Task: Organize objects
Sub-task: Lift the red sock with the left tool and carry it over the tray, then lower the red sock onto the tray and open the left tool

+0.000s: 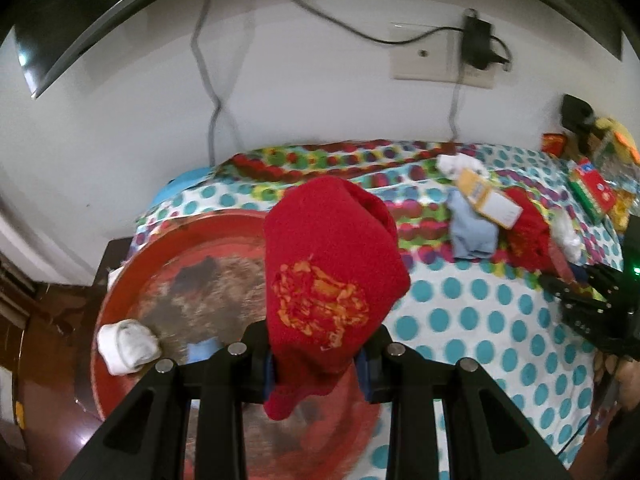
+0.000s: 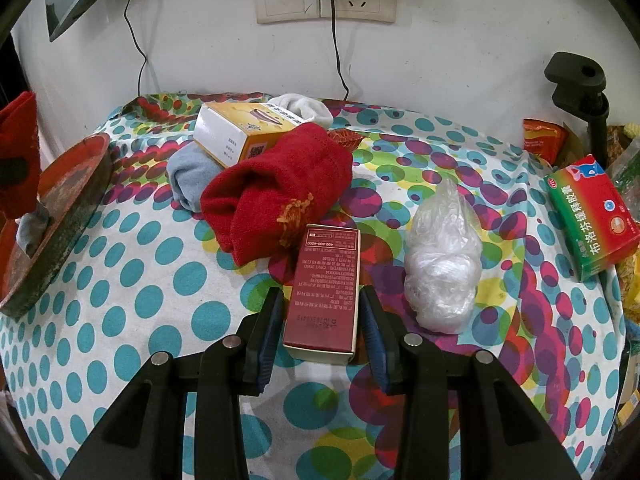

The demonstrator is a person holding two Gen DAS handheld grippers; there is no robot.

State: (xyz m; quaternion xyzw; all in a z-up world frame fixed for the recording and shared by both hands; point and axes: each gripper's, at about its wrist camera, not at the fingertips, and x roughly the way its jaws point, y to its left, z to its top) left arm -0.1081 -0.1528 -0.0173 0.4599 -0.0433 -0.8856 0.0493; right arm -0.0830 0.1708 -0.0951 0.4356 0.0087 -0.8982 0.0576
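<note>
My left gripper [image 1: 316, 364] is shut on a red sock [image 1: 328, 268] with an orange print and holds it above a round red tray [image 1: 132, 280]. A white sock [image 1: 124, 344] lies in the tray. My right gripper [image 2: 320, 332] is open, its fingers on either side of a dark red box [image 2: 324, 288] that lies on the dotted cloth [image 2: 140, 320]. A second red sock [image 2: 280, 192] lies just beyond the box. A yellow box [image 2: 240, 132] rests on a light blue sock [image 2: 188, 176].
A clear plastic bag [image 2: 444, 264] lies right of the dark red box. A green and red medicine box [image 2: 592, 216] and snack packets [image 2: 540, 136] sit at the right edge. A white sock [image 2: 308, 108] lies near the wall. Cables hang from wall sockets [image 2: 324, 0].
</note>
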